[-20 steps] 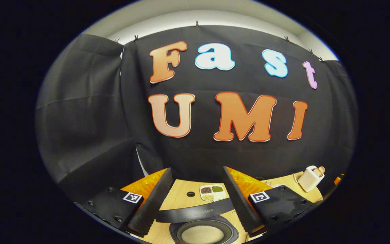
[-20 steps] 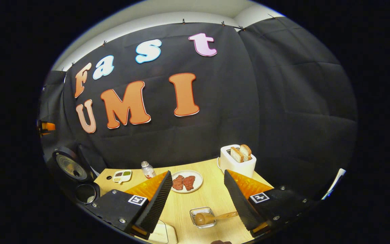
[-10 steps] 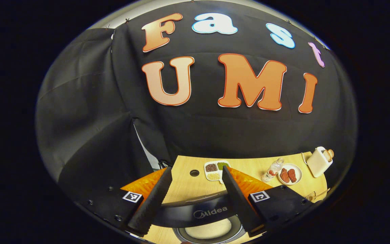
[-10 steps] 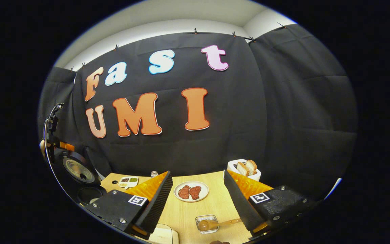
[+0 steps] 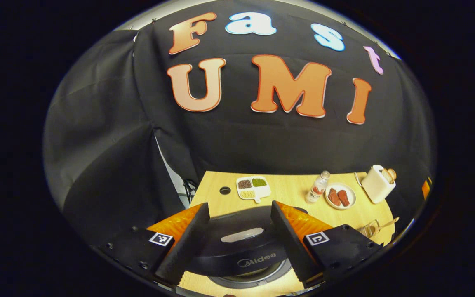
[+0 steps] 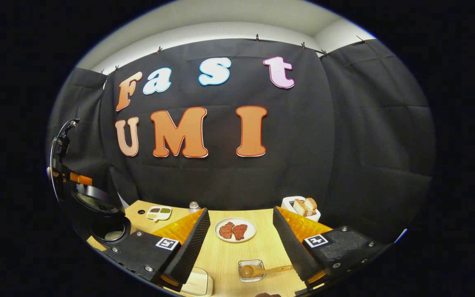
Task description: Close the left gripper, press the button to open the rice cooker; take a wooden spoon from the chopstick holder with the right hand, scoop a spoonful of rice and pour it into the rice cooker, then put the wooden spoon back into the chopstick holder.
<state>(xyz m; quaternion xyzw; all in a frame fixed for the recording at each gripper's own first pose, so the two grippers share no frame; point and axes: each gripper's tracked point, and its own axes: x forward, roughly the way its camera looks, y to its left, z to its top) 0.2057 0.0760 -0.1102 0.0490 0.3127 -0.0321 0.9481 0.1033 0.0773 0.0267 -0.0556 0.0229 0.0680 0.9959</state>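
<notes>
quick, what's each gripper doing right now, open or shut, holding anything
Left gripper: open, holding nothing, above the rice cooker lid.
Right gripper: open, holding nothing; wooden spoon in its holder.

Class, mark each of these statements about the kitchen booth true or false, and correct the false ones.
1. The black rice cooker lid is fully shut. False: it stands partly raised over the pot.
2. The round white plate holds two reddish meat pieces. True.
3. The right gripper grips the wooden spoon. False: its fingers are apart and hold nothing; the spoon lies in a small clear container.
4. Bread slices stick out of the white toaster. True.
5. The left gripper is open. True.
</notes>
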